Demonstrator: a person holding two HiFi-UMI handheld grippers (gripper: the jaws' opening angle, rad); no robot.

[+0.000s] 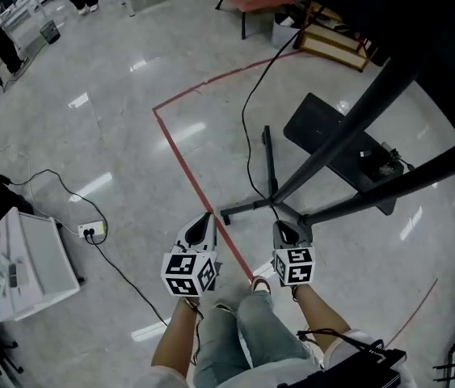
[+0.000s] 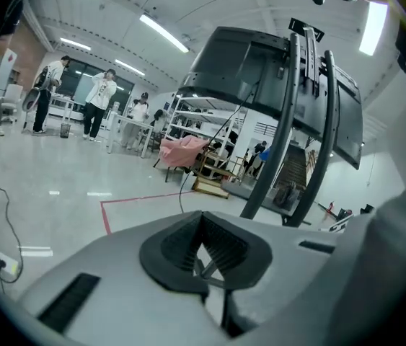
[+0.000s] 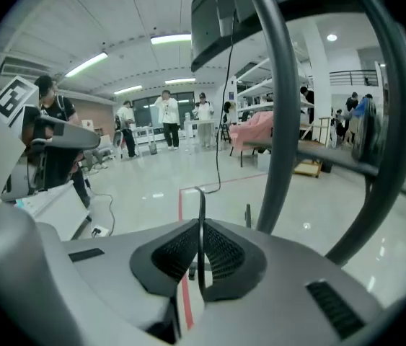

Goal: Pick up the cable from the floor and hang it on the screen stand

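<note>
1. Right claw (image 3: 200, 225) is clamped tight on the black cable (image 3: 226, 107), and the thin line runs straight down between the pads.
2. Left claw (image 2: 203, 218) has its tips together with nothing between them, so it is free to help.
3. From the grip, the cable loops away beside the screen stand (image 1: 332, 148), near the stand's feet.
4. The pick-up looks done and hanging comes next. That calls for lifting the right claw and draping the cable over the stand's frame.
5. The count: two claws, one held cable, one stand with two uprights, and a second cable (image 1: 65, 186) with one power strip (image 1: 91, 231) towards the floor's left edge.
</note>
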